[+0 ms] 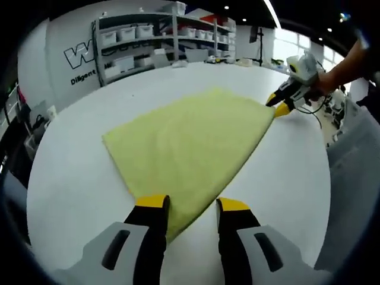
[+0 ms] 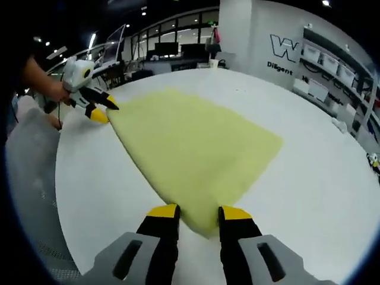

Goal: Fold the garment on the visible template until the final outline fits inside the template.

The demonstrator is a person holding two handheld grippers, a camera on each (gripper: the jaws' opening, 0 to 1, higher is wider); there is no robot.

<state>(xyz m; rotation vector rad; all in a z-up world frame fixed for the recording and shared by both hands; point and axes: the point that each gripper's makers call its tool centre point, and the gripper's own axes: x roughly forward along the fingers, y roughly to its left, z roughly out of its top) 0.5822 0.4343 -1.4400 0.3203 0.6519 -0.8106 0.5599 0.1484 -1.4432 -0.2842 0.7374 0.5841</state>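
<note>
Your left hand-held gripper (image 1: 190, 208) stands spread astride the near corner of the yellow garment (image 1: 190, 142), which lies flat on the white worktop (image 1: 71, 178). Your right hand-held gripper (image 2: 198, 214) likewise straddles its own corner, unclamped. Lift unevenly and the cloth may slip free or crease.

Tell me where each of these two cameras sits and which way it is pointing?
Left gripper view: rides on the left gripper, looking along its jaws across the yellow cloth toward the shelves; the right gripper and a person's hand show.
Right gripper view: rides on the right gripper, looking over the cloth toward the left gripper and a hand.
Shared: cloth, white table, both grippers.
</note>
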